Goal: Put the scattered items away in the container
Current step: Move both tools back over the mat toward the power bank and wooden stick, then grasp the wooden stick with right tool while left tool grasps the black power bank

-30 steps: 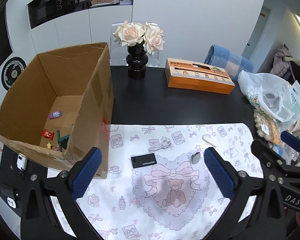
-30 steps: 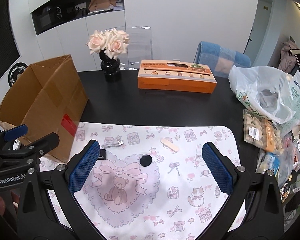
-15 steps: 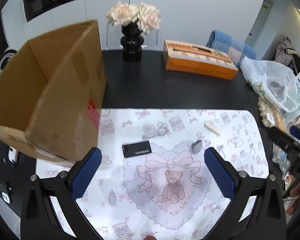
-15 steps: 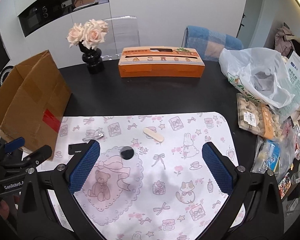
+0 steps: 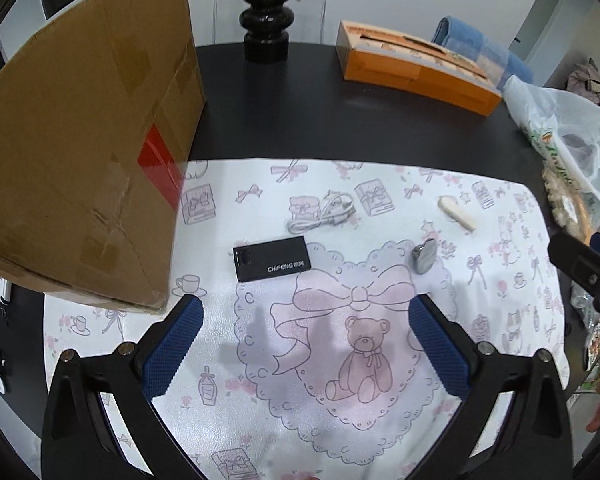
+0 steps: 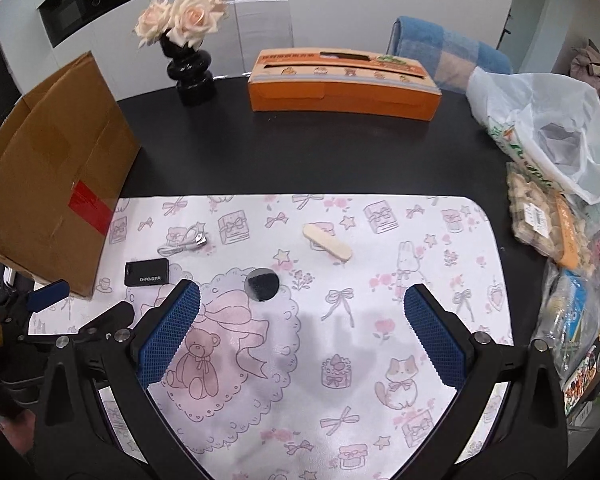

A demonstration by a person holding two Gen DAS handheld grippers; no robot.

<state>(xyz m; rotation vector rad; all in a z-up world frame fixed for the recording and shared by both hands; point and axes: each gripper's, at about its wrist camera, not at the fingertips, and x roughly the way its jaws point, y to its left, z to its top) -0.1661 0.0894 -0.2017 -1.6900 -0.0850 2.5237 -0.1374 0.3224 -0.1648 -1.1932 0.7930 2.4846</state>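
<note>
Fingers on both rigs spread wide, nothing between them: left gripper (image 5: 304, 340) sits low-centre in its view over the bear print, right gripper (image 6: 302, 330) low-centre in its own. Four loose items on the patterned mat (image 6: 380, 360): black card case (image 5: 273, 258) centre-left, coiled white cable (image 5: 324, 214) just above it, pale wooden stick (image 6: 327, 241) right of centre, small dark round disc (image 6: 262, 284) mid-frame, just off my right rig's left fingertip. All four lie outside the container. Cardboard box (image 5: 84, 140) fills the upper left of the left view, its near corner on the mat edge. I only see the outer walls from here, so I can't say what's inside. My read: the tidy isn't finished, at least these four are left; how much is already in the box I can't tell. Card case is nearest the left gripper, disc nearest the right. Orange tissue box (image 6: 342, 80), black vase with roses (image 6: 190, 68) and the plastic bag (image 6: 540, 128) at far right look like fixtures, not part of the scatter.
</note>
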